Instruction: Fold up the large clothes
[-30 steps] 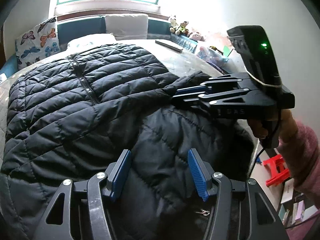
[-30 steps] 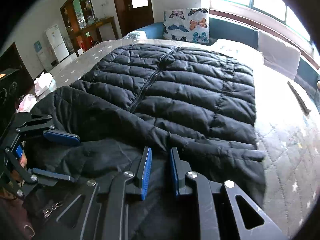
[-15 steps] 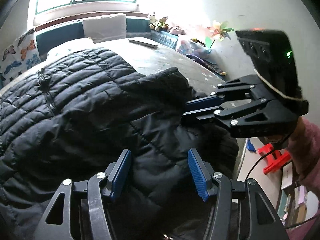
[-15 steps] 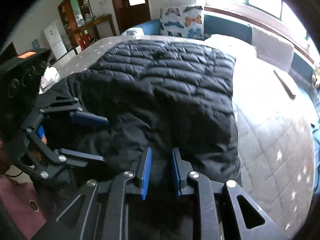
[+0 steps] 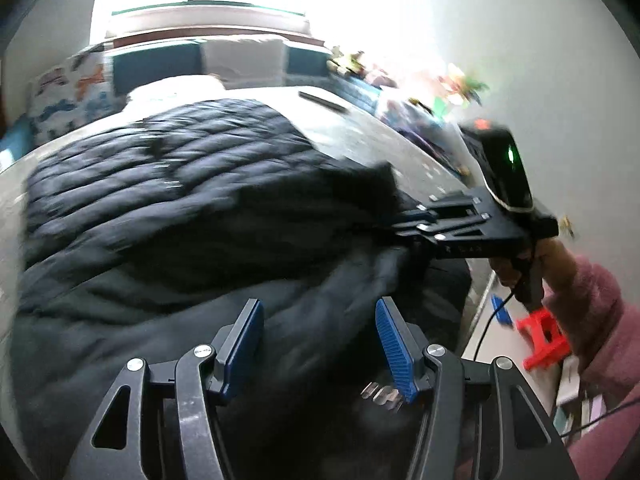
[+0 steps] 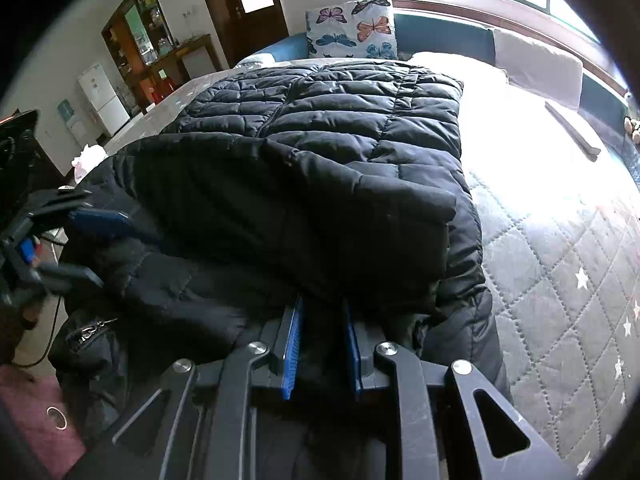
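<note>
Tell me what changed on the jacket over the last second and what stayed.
The right gripper, clamped on the black puffer jacket, carried its sleeve from lying out sideways up and across the body. The left gripper stayed open over the fabric; the jacket's far half stayed flat.

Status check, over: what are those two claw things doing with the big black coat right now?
Right gripper jaws pinched on black puffer jacket, folded flap draped across. Left gripper jaws apart over jacket. Nothing in the way on bed.

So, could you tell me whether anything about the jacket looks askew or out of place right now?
Mildly. The black puffer jacket has its near end doubled over unevenly, and part of it hangs off the bed edge, lower left. No damage shows.
</note>
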